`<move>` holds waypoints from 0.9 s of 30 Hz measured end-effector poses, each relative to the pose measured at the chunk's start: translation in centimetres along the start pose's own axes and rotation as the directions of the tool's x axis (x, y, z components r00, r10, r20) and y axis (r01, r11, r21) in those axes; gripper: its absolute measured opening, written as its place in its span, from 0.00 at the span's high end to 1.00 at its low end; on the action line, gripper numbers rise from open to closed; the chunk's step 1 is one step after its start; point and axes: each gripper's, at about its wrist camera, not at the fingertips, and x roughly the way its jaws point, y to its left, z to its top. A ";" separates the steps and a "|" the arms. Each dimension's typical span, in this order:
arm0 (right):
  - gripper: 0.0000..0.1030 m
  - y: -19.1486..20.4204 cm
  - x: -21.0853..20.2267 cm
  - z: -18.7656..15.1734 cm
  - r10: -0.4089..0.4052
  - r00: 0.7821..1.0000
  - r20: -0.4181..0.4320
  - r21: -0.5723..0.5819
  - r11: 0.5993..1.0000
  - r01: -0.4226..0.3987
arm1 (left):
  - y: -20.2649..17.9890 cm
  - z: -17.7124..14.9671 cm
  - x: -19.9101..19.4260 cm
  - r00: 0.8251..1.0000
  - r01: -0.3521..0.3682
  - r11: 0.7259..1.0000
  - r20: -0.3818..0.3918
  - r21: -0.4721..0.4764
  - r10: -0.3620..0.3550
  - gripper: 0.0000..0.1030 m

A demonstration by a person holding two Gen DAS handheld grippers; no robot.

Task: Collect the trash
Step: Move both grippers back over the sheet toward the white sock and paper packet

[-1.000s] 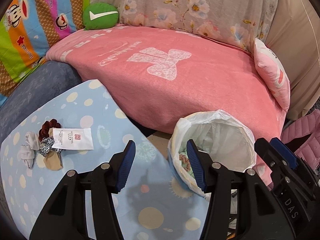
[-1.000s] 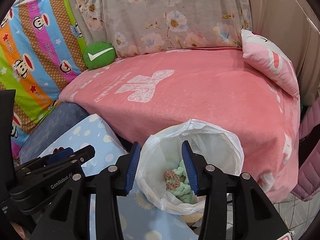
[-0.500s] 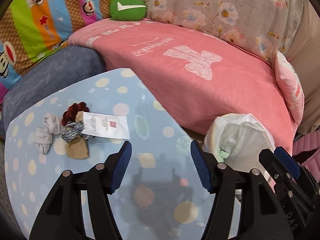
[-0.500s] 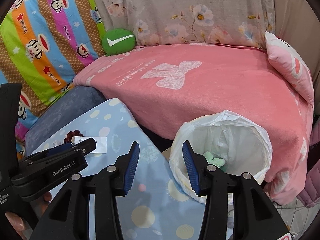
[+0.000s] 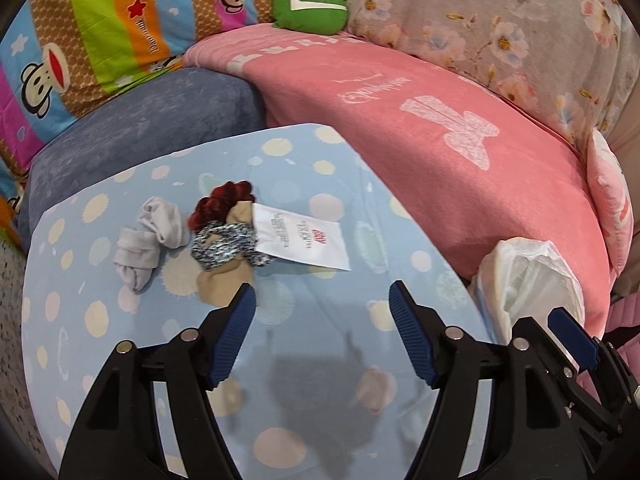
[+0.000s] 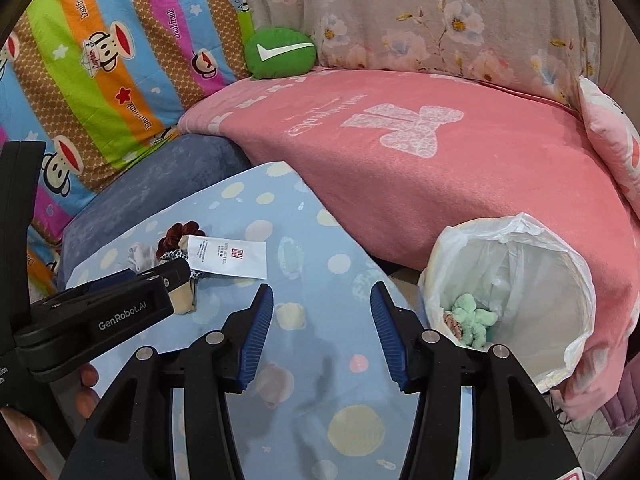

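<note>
- Inside the lined trash bin [image 6: 516, 292] I see a mint-green fuzzy item [image 6: 468, 316] and something pinkish beside it, so I judge the task partly done.
- Left of the bin, on the dotted desk [image 5: 320, 360], a cluster waits: white sachet [image 5: 304, 240], dark red scrunchie [image 5: 220, 204], speckled scrunchie [image 5: 224, 246], tan sock [image 5: 220, 284], grey socks [image 5: 148, 244].
- My left gripper [image 5: 322, 334] hangs near the sachet, jaws wide, empty.
- My right gripper [image 6: 322, 326] hangs between cluster and bin, jaws wide, empty.
</note>
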 end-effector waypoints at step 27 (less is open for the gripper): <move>0.40 11.2 14.3 -0.4 0.018 0.989 -0.149 -0.190 0.981 -0.046 | 18.7 -0.1 8.0 0.985 -0.154 0.982 -0.099 -0.113 0.143 0.14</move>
